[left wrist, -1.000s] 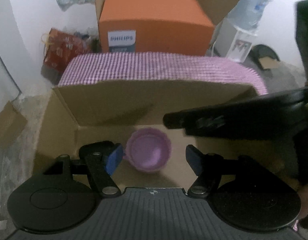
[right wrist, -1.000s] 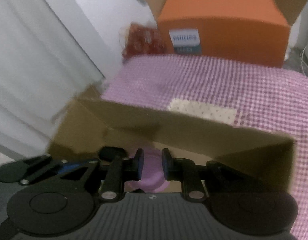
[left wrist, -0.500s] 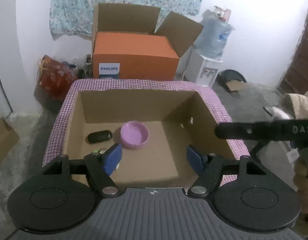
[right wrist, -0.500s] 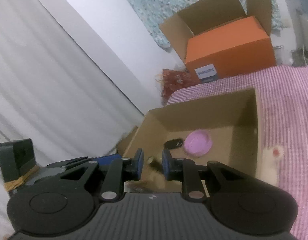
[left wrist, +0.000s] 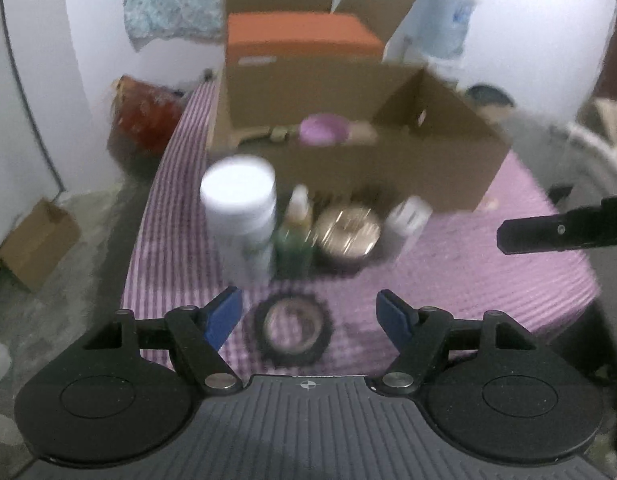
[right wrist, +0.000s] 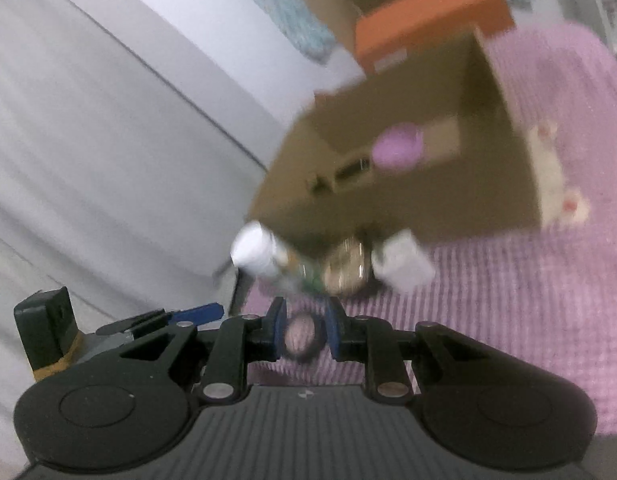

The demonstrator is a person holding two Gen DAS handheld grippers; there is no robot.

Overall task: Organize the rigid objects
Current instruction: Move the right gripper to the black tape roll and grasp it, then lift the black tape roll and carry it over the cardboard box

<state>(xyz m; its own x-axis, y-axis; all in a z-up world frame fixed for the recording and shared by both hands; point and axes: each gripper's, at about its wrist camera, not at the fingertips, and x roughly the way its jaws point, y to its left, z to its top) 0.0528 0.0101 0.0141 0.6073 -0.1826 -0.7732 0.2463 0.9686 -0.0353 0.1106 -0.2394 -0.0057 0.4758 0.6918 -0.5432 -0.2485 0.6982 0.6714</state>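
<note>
Left wrist view had your left gripper (left wrist: 308,316) low in the picture with its blue pads (left wrist: 222,317) spread well apart and nothing pressed between them. Beneath that gap, on the pink checked cloth (left wrist: 488,276), lay a black ring-shaped object (left wrist: 293,330) with a scalloped edge; blur hid what it was. Farther along the cloth you had a row standing just in front of the open cardboard box (left wrist: 392,172): a tall white-capped container (left wrist: 238,204), a green bottle (left wrist: 294,228) beside it, a round gold-topped tin (left wrist: 346,232), then a small white bottle (left wrist: 404,220). Inside the box sat a pink bowl (left wrist: 322,130) with some small items near it, too blurred to name. An orange box (left wrist: 300,38) stood behind, outside the cardboard one. A dark bar of your other tool reached in from the right edge.

Right wrist view put your right gripper (right wrist: 306,334) with its fingers drawn nearly together, gripping nothing; the black ring showed through the narrow slit, lying on the cloth beyond. The same row of containers and the box with the pink bowl (right wrist: 396,148) lay ahead, all smeared.
</note>
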